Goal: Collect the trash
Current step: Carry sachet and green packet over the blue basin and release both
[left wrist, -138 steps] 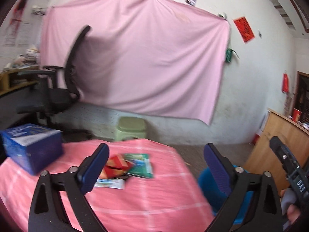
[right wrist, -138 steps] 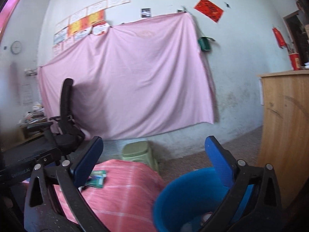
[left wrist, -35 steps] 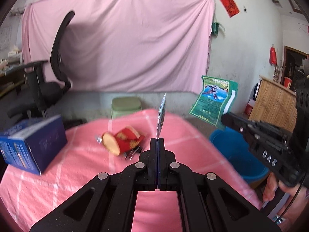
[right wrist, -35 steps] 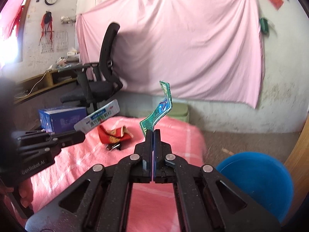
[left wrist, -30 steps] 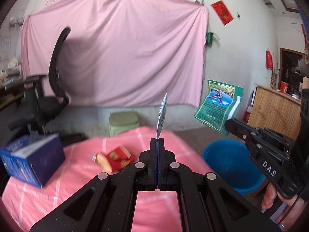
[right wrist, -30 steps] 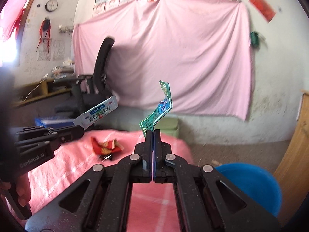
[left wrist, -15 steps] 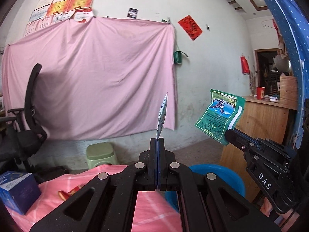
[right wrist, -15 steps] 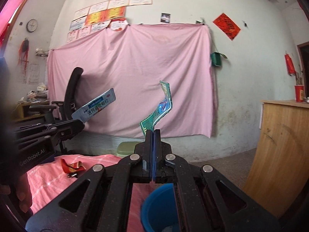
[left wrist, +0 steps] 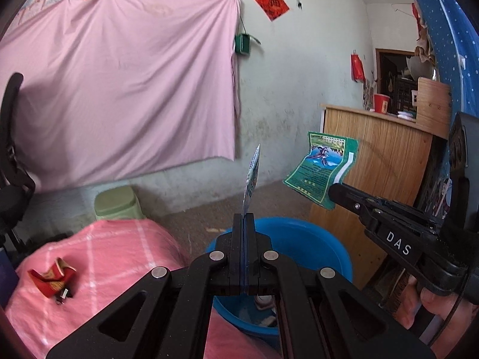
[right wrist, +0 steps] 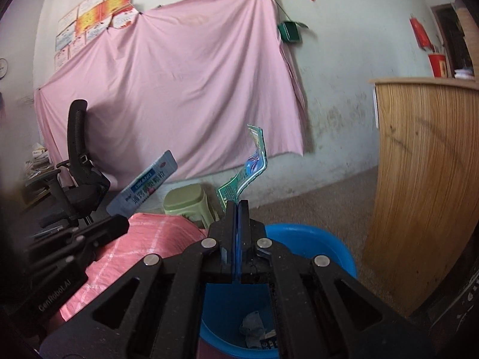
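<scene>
From the left wrist view, the left claw (left wrist: 245, 218) is seen clamped shut on a thin blue-and-white sachet (left wrist: 252, 179), which is held edge-on above the near rim of the blue bucket (left wrist: 314, 242). Beside it, to the right of the bucket, the right claw (left wrist: 332, 193) is seen pinching a green wrapper (left wrist: 321, 169), raised over the bucket's far side. Left of the bucket, a crumpled red wrapper (left wrist: 51, 278) is left lying on the pink-covered surface (left wrist: 119, 257).

From the right wrist view, the right claw (right wrist: 236, 209) is shown closed on the curled green wrapper (right wrist: 254, 164), directly above the blue bucket (right wrist: 311, 242). Some scraps can already be made out at the bucket's bottom. The left claw (right wrist: 121, 223) is seen left of the bucket, gripping the sachet (right wrist: 143, 185).

Two pieces are judged ready to be dropped; the red wrapper is yet to be collected.
</scene>
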### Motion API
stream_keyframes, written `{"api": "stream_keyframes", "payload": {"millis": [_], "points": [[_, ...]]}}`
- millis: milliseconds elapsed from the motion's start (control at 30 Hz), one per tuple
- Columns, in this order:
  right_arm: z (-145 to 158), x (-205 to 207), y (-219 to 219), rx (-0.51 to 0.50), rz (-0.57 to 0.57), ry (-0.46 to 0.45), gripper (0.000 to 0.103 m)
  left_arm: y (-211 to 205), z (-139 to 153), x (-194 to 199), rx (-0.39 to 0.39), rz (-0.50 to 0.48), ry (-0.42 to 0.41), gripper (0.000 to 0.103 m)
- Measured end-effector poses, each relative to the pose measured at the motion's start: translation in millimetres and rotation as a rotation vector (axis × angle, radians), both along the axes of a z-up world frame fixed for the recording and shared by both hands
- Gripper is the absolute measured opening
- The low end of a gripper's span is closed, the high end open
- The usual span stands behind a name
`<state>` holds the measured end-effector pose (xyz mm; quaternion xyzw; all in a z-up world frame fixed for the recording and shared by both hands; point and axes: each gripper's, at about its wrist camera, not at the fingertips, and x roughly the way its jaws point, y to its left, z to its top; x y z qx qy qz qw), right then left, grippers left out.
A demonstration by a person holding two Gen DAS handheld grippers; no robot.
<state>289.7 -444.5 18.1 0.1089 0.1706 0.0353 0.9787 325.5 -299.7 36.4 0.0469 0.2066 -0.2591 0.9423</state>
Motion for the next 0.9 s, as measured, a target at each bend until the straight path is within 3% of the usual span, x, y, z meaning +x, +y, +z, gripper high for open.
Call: {"api": "stream_keyframes", "payload": {"millis": [567, 900], "points": [[-31.5, 30.6, -5.9, 0.01, 0.002, 0.19, 0.022, -15.4, -40.5, 41.5, 0.03, -0.034, 0.351, 0.0], [-26.7, 30.6, 0.1, -0.014, 0.014, 0.168, 0.022, 4.1, -37.8, 42.8, -0.001, 0.007, 0.347, 0.0]]}}
